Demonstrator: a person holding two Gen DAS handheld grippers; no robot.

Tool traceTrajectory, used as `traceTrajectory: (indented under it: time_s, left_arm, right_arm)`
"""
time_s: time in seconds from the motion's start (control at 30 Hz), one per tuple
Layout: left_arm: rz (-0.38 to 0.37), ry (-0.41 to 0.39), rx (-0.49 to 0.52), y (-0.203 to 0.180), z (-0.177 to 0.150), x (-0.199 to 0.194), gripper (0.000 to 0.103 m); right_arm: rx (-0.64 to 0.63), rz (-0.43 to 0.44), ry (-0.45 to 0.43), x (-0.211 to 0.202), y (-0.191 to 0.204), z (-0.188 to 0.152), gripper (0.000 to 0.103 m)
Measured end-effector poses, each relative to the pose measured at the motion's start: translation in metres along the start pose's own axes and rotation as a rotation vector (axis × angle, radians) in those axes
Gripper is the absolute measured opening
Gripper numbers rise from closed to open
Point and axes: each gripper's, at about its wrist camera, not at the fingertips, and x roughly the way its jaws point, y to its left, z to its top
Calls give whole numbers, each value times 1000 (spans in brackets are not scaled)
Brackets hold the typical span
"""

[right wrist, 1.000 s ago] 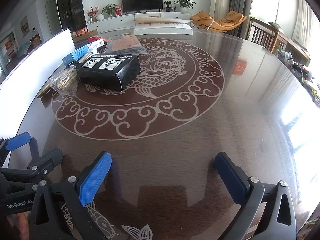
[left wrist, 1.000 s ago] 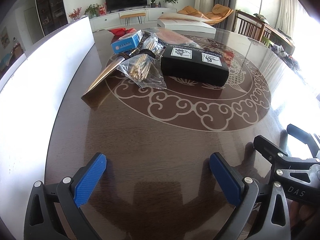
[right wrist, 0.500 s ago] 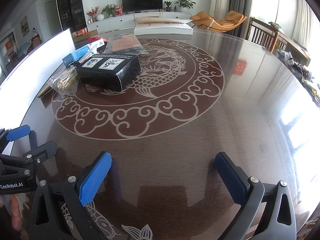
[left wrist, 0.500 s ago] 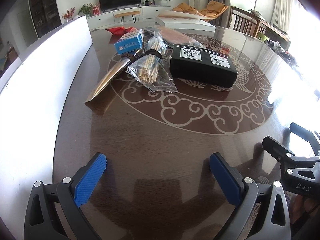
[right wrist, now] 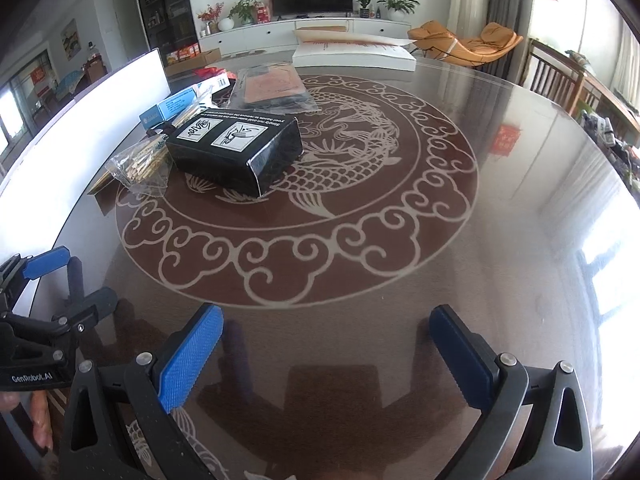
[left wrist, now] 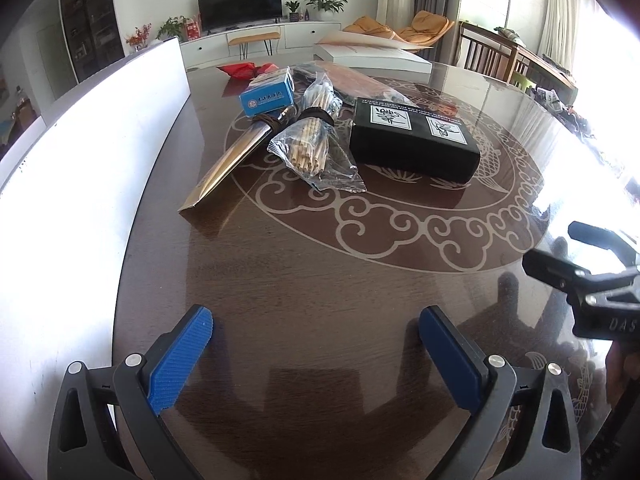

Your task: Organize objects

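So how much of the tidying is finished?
Nothing looks sorted yet. The black box, stick bag, blue carton and metal blade lie jumbled together on the table. Both the left gripper and right gripper are open and hold nothing. All of the sorting remains.

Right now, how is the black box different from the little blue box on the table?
The black box looks bigger than the blue box. The black box is dark with two white labels on top; the blue box is bright blue with white print on its end. The black box lies nearer the grippers, beside the bag of sticks; the blue box sits farther back. Both rest on the table, and neither is being held.
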Motion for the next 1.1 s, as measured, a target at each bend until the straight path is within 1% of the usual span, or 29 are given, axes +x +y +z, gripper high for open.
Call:
traceTrajectory:
  time_s: [0.03, 0.1, 0.17, 0.23, 0.27, 0.3, 0.37, 0.4, 0.43, 0.47, 0.5, 0.53, 0.57, 0.63, 0.77, 0.87, 0.9, 0.93, 1.0, 1.07, 1.1]
  left_arm:
    - [0, 0, 0, 0, 0, 0, 103]
    - [0, 0, 1, 0, 0, 0, 103]
    - [0, 0, 1, 0, 0, 0, 103]
    - [0, 0, 0, 0, 0, 0, 103]
    - [0, 0, 1, 0, 0, 0, 103]
    - [0, 0, 1, 0, 0, 0, 103]
    - [0, 0, 1, 0, 0, 0, 103]
    - [0, 0, 1, 0, 0, 0, 103]
    - [0, 0, 1, 0, 0, 0, 103]
    - [0, 0, 1, 0, 0, 0, 103]
    - [0, 0, 1, 0, 0, 0, 103]
    - [0, 0, 0, 0, 0, 0, 103]
    - [0, 0, 1, 0, 0, 0, 103]
    - [0, 0, 0, 0, -1, -1, 103]
    - [1, 0, 0, 0, -1, 0, 103]
    - [3, 1, -3, 0, -1, 0, 103]
    - [4, 1, -3, 0, 0, 0, 103]
    - [3, 3, -4, 0, 1, 0, 103]
    - [-4, 13, 4, -1, 8, 5, 103]
    - [-12, 24, -5, -1, 24, 12, 103]
    - [-13, 13, -19, -1, 35, 15, 103]
  right_arm:
    - [-28, 0, -5, 1, 0, 15, 103]
    - [-102, 32, -42, 1, 5, 46, 103]
    - [-213, 98, -50, 6, 21, 74, 103]
    - [-331, 159, 14, 23, 43, 95, 103]
    - [-379, 166, 53, 34, 54, 101, 103]
    - [-420, 150, 80, 46, 65, 106, 103]
    - [-464, 116, 89, 61, 80, 113, 103]
    - [-453, 126, 85, 64, 82, 116, 95]
    - [-422, 142, 82, 65, 81, 118, 81]
    - [-388, 156, 73, 62, 78, 120, 76]
    - [-358, 172, 64, 59, 73, 118, 66]
    - [-332, 184, 62, 54, 68, 115, 61]
    - [-307, 182, 61, 49, 61, 109, 60]
    - [-241, 135, 42, 37, 44, 92, 60]
    - [-77, -4, -8, 8, 4, 47, 60]
    - [-8, -48, -74, -10, -10, 19, 60]
    - [13, -47, -98, -14, -13, 11, 64]
    - [38, -41, -113, -17, -15, 3, 77]
    - [97, -38, -144, -22, -20, -15, 89]
    - [160, -24, -108, -22, -28, -26, 91]
    - [178, -11, -102, -22, -32, -26, 91]
